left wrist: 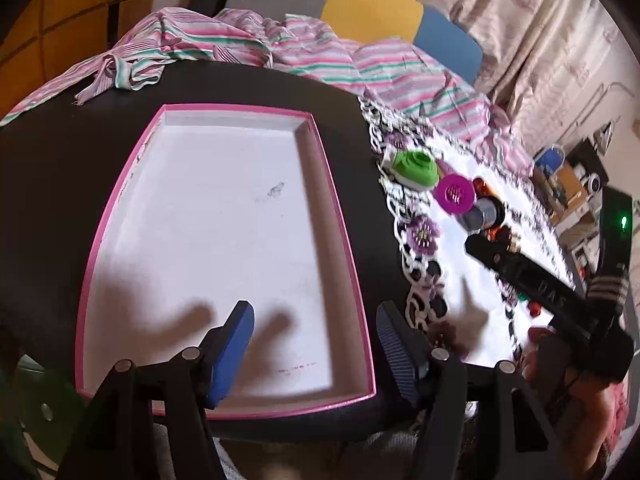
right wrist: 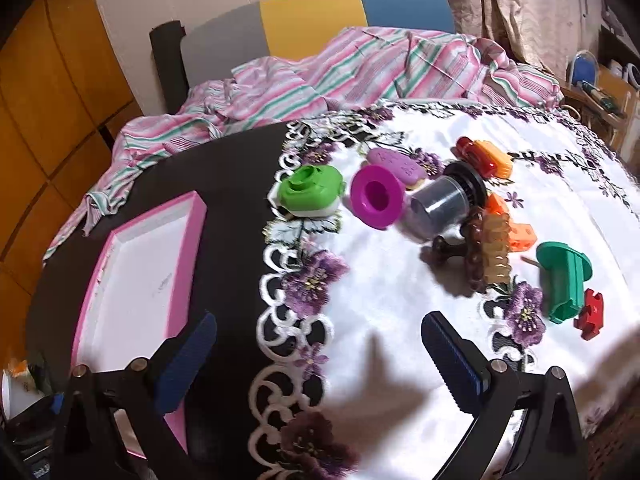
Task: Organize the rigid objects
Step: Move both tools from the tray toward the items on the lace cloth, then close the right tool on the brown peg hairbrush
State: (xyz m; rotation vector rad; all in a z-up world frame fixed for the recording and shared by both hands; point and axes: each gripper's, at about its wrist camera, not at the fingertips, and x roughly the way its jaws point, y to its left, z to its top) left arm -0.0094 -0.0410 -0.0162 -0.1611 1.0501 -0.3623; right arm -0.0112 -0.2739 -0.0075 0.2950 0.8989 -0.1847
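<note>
Left wrist view: we see the left gripper (left wrist: 314, 344) spread, nothing between its fingers, above the pink tray (left wrist: 120, 188). Right gripper (right wrist: 320, 356) likewise spread, holding nothing, over the embroidered cloth (right wrist: 400, 280).

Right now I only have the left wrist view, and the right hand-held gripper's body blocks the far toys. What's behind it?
Observer: A dark green spool lying on its side, with a red notched piece beside it.
Operator: Right jaws?
Observer: The right hand-held gripper is open, with nothing between its fingers.
Operator: Anything by the grey cylinder?
Observer: A brown clip right beside it.
</note>
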